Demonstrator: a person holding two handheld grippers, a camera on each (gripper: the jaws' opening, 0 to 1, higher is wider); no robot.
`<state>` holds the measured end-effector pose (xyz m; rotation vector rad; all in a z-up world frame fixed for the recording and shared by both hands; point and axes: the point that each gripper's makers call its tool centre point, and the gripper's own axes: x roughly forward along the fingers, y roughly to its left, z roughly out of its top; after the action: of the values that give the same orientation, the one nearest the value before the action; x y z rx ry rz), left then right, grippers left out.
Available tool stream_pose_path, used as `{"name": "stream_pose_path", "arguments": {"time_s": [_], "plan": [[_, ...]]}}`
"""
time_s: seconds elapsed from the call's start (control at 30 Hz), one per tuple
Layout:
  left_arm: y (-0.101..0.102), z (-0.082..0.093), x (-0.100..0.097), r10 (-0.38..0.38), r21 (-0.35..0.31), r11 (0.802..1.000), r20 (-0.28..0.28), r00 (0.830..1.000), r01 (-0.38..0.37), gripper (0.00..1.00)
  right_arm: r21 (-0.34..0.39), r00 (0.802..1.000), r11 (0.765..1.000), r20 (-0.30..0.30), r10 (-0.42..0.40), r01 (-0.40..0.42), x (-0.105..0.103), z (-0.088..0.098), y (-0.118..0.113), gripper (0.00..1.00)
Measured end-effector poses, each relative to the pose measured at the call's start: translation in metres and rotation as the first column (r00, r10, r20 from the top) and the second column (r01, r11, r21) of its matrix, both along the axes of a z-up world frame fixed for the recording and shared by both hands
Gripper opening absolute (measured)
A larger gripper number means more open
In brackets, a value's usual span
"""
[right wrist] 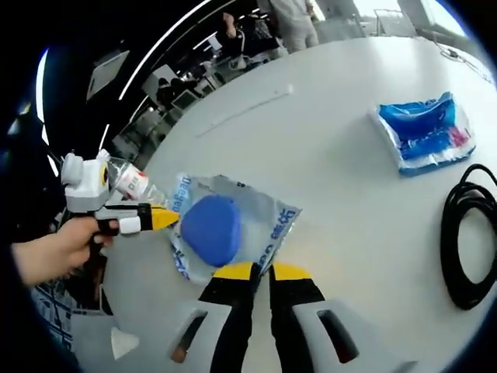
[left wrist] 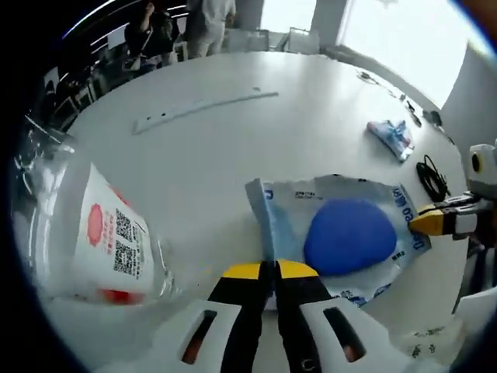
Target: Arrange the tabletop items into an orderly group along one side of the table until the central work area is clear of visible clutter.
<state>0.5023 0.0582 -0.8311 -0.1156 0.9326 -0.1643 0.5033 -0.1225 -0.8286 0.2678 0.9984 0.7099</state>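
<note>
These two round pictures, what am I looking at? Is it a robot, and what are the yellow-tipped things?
No robot arm here: a person holds a two-jaw gripper in each hand, and a fisheye camera rides on each, looking along its jaws. In the left gripper view, the left gripper rises from the bottom, jaws closed on the edge of a clear packet with a blue pad inside. The right gripper view looks from the opposite side: the right gripper pinches the same packet's other edge, and a hand holds the left gripper there. On the white table lie a clear plastic bottle on its side, a blue wipes pack, a coiled black cable and a long pale strip.
</note>
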Motion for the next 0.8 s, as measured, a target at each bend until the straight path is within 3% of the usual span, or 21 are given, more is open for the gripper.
{"name": "stream_pose_path", "arguments": {"time_s": [0.07,0.3,0.6,0.8], "plan": [[-0.001,-0.001,-0.007,0.022,-0.037,0.999,-0.028,0.999,-0.023,0.0,-0.001,1.0,1.0,0.008,0.001,-0.001,0.002,0.0,-0.003,0.02],[-0.008,0.007,-0.015,-0.012,-0.051,0.999,-0.018,1.0,0.011,0.0,-0.006,0.999,1.0,0.031,0.021,-0.021,0.004,0.005,-0.003,0.0],[-0.019,0.024,-0.021,0.011,-0.097,0.995,0.039,0.999,-0.007,0.0,-0.006,0.994,0.998,0.099,0.055,-0.055,0.02,0.025,-0.008,0.0],[-0.026,0.04,-0.016,0.015,-0.108,0.994,0.08,0.997,-0.006,0.0,-0.015,0.985,0.997,0.152,0.082,-0.081,0.033,0.04,-0.012,0.0]]}}
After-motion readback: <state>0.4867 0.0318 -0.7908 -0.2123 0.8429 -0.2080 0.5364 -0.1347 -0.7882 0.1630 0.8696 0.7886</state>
